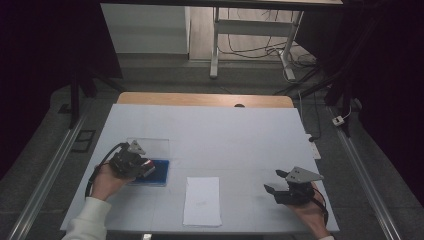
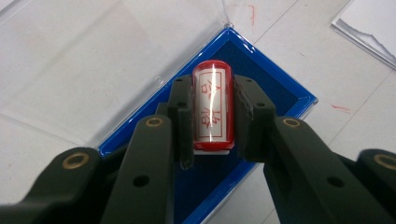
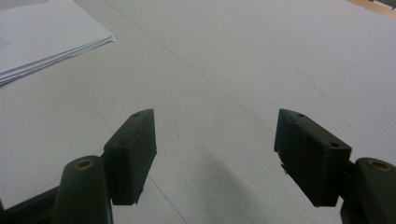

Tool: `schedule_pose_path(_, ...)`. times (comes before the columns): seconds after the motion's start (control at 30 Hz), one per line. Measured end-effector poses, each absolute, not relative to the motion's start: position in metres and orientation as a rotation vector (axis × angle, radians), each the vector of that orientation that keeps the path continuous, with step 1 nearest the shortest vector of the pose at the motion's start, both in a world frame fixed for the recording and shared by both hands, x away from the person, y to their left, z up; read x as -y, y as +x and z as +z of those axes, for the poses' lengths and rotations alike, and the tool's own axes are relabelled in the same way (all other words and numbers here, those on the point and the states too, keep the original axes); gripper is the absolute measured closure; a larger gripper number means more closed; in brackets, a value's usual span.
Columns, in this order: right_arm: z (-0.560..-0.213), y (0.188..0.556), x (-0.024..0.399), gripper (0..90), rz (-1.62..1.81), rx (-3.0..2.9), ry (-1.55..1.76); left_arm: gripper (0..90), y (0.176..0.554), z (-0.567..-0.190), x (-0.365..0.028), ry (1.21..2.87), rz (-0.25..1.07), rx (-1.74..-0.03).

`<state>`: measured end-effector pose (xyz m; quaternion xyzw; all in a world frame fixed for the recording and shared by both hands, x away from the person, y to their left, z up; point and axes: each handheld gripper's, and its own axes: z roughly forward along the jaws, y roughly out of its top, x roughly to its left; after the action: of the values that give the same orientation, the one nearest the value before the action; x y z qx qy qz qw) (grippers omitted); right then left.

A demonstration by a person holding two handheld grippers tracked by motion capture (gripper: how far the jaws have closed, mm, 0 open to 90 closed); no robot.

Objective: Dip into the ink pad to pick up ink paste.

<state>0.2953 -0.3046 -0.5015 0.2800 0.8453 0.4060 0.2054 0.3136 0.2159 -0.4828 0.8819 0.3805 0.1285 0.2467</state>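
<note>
I have the red stamp (image 2: 213, 111) clamped in my left tongs (image 2: 213, 116), and I hold it over the blue ink pad case (image 2: 285, 88), whose clear lid (image 2: 93, 56) lies folded back flat on the worktop (image 1: 225, 130). The case sits at the near left of the worktop, close to my left hand (image 1: 105, 182), which I judge is so the stamp can go to the pad with a short move. The stamp lies lengthwise between the pads, its printed label with red characters facing up at the camera. I cannot tell whether its face touches the blue pad or hangs just above it.

The stack of white paper (image 1: 202, 201) lies near the front edge, between my two hands and just to the right of the case. That placing looks deliberate to me: once inked, the stamp only has to cross a short stretch to reach the sheet.

My left tongs are closed narrow on the stamp, both pads pressing its sides. My right tongs (image 1: 275, 181) stand wide apart with nothing between them, hovering over bare worktop to the right of the paper, well apart from the case. I read the right hand (image 1: 307, 207) as waiting, perhaps to steady the paper.
</note>
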Motion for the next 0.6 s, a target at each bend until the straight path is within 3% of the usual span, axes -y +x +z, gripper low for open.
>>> schedule_pose_path(0.6,-0.5017,0.2948,0.3031,29.1,1.116,-2.361,0.785,70.7,0.3158,-0.4845,-0.2061,2.463,0.363,-1.088)
